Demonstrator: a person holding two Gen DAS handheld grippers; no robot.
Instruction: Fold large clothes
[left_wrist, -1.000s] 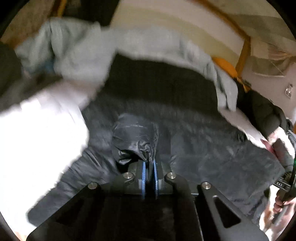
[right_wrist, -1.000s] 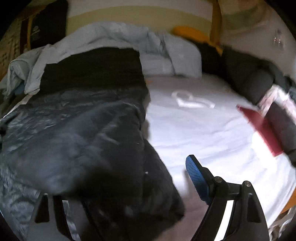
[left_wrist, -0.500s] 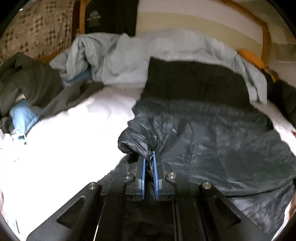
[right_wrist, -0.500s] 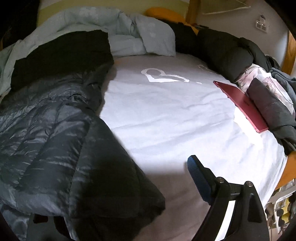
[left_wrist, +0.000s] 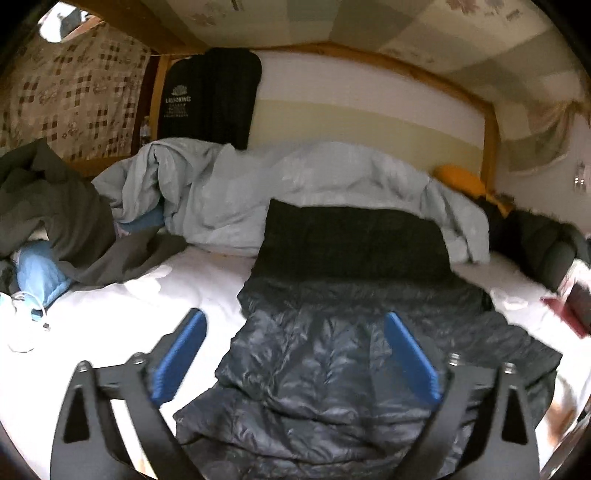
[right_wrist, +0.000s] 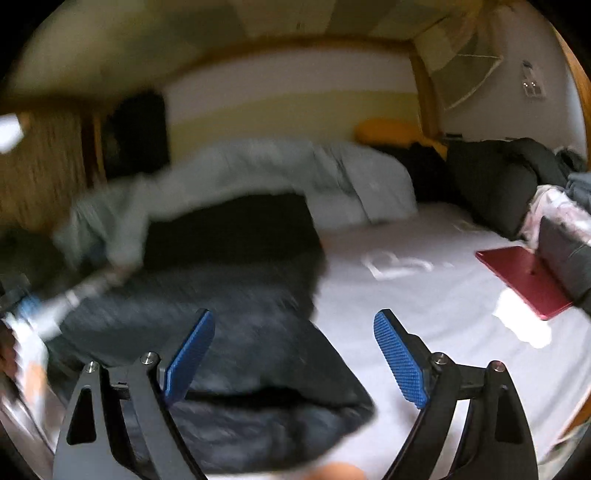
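The left tool (left_wrist: 295, 354), pinching the dark puffer jacket (left_wrist: 332, 369) a second ago, is opening above it, empty; the right tool (right_wrist: 295, 354) gapes wide, empty.

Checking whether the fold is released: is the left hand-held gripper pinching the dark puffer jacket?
No. The left hand-held gripper is opening, its blue pads apart and clear of the dark puffer jacket.

Pale blue duvet (left_wrist: 295, 184), red tablet (right_wrist: 524, 280), white bedsheet (right_wrist: 424, 295), orange pillow (left_wrist: 460, 179).
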